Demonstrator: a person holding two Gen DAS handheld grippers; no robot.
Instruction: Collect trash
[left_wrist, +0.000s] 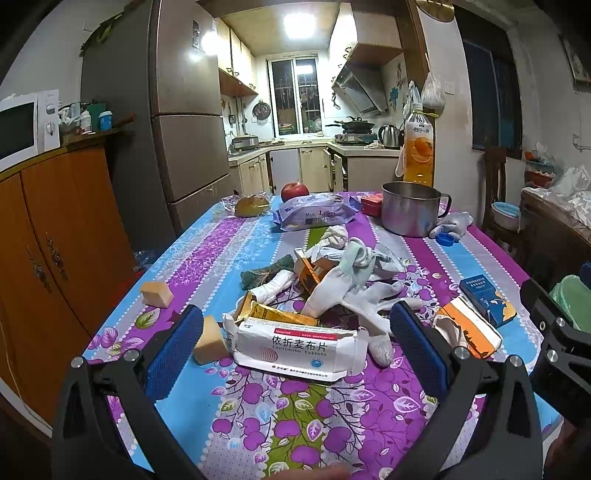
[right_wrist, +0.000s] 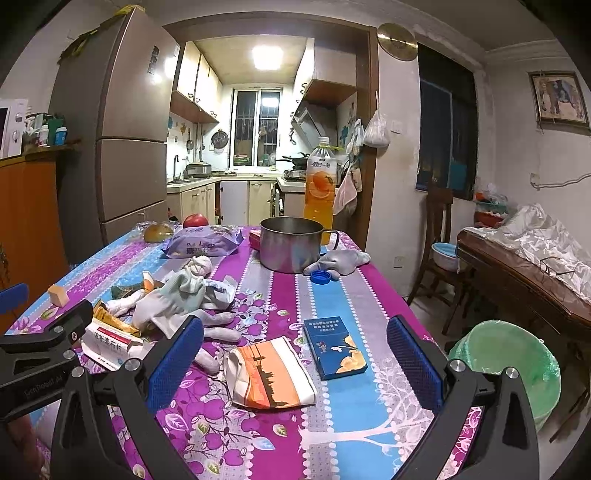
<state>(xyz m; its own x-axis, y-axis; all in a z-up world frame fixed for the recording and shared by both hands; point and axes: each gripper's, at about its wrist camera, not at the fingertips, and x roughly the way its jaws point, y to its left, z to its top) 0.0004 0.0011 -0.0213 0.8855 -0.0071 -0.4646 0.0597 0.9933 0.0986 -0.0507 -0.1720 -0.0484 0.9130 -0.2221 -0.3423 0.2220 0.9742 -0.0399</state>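
A torn white medicine box (left_wrist: 295, 349) lies on the floral tablecloth between the open jaws of my left gripper (left_wrist: 295, 343); it also shows in the right wrist view (right_wrist: 107, 345). Yellow wrappers (left_wrist: 273, 312) and white gloves (left_wrist: 354, 291) lie just behind it. My right gripper (right_wrist: 295, 360) is open above a crumpled orange-striped pack (right_wrist: 269, 376) and a blue cigarette box (right_wrist: 334, 349). A green-lined trash bin (right_wrist: 506, 360) stands on the floor right of the table.
A steel pot (right_wrist: 291, 243), juice bottle (right_wrist: 320, 184), blue cap (right_wrist: 320, 277), purple snack bag (right_wrist: 201, 242), apple (right_wrist: 195, 220) and bread (right_wrist: 158, 232) sit at the far end. Two sponge wedges (left_wrist: 157, 293) lie at the left. A chair (right_wrist: 437, 236) stands right.
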